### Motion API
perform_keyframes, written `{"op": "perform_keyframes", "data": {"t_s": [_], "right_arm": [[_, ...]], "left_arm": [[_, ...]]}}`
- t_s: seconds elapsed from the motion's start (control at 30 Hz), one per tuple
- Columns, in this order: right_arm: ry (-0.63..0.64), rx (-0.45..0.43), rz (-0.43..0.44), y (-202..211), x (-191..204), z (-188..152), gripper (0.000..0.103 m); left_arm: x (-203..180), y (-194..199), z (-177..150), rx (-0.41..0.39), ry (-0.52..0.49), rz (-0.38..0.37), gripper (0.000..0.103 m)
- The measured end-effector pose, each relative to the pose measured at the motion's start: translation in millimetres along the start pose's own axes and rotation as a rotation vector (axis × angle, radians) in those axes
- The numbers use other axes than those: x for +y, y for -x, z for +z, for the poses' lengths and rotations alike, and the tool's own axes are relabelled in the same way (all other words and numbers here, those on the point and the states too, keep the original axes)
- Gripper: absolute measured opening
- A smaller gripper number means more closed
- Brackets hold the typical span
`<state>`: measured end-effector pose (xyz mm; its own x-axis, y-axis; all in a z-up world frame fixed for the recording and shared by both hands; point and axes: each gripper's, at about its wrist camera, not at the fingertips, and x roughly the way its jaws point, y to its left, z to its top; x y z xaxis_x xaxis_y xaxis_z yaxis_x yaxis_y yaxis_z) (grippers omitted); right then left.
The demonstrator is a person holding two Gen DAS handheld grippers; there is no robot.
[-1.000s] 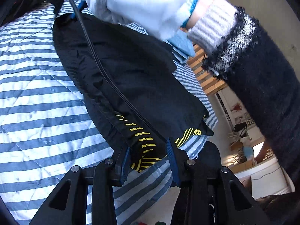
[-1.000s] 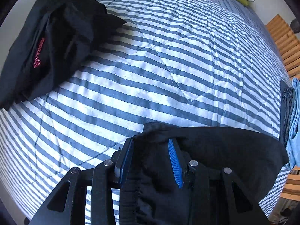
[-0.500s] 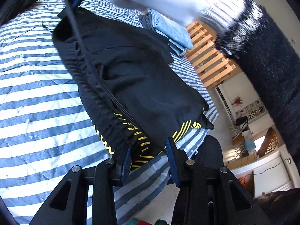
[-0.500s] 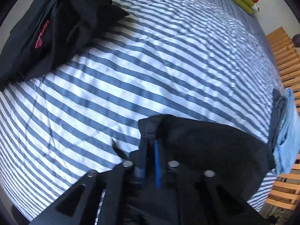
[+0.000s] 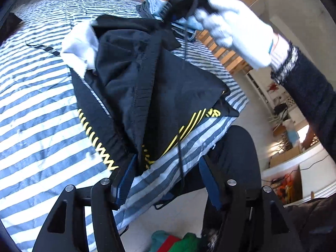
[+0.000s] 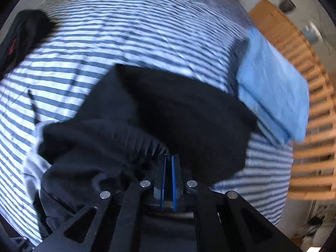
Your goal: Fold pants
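Observation:
Black pants [image 5: 168, 79] with yellow markings lie at the edge of the striped bed [image 5: 31, 115], one end raised and folded over, with a white pocket lining [image 5: 79, 44] showing. My left gripper [image 5: 168, 174] is near the bed's edge and its jaws are opening. The pants' yellow-marked corner rests against the left pad [image 5: 128, 168], and nothing is pressed between the pads. My right gripper [image 6: 168, 161] is shut on a bunch of the pants' black fabric [image 6: 178, 115]. The left wrist view shows the right gripper [image 5: 180, 0] held high by a white-gloved hand [image 5: 235, 27].
A folded light blue stack [image 6: 273, 84] sits at the bed's right edge by bare wooden slats [image 6: 308, 126]. Another black garment [image 6: 19, 35] with a red logo lies at the far left. Green and red clothes [image 5: 178, 241] lie on the floor below.
The left jaws have let go of the pants' corner and spread wide. The right jaws closed on the pants and swept that end up and across toward the blue stack.

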<state>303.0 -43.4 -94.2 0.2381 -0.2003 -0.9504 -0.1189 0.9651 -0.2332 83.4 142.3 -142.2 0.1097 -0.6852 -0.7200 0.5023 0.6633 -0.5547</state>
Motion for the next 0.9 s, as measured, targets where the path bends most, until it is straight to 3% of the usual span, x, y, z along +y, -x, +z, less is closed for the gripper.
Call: {"op": "perform_keyframes", "data": {"t_s": [0.07, 0.23, 0.37, 0.47, 0.5, 0.57, 0.73, 0.9], "right_arm": [[-0.025, -0.003, 0.023, -12.2, -12.4, -3.9, 0.004], [0.004, -0.042, 0.011, -12.6, -10.8, -10.4, 0.004], [-0.026, -0.111, -0.067, -2.0, -17.9, -7.4, 0.004], [-0.087, -0.148, -0.195, 3.1, -43.2, -6.8, 0.004], [-0.112, -0.144, -0.198, 2.5, -56.3, -8.4, 0.004], [-0.15, -0.122, -0.138, 0.3, -75.1, -14.4, 0.004], [-0.156, -0.111, -0.163, -1.5, -89.4, -28.4, 0.004], [-0.165, -0.085, -0.111, -14.2, -97.5, -34.9, 0.004]], "left_arm": [[3.1, 9.1, 0.5, -0.004, 0.013, 0.037, 0.073], [19.4, 27.1, 4.1, -0.039, 0.046, 0.174, 0.073], [42.1, 27.3, 9.5, -0.046, 0.123, 0.244, 0.073], [50.0, 21.6, 15.4, -0.048, 0.158, 0.218, 0.073], [51.0, 20.1, 18.8, -0.046, 0.161, 0.202, 0.073], [46.6, 10.3, 30.6, -0.055, 0.158, 0.175, 0.073], [36.5, -15.6, 71.3, -0.085, 0.159, 0.117, 0.073], [43.0, -43.1, 107.1, -0.073, 0.197, 0.112, 0.069]]}}
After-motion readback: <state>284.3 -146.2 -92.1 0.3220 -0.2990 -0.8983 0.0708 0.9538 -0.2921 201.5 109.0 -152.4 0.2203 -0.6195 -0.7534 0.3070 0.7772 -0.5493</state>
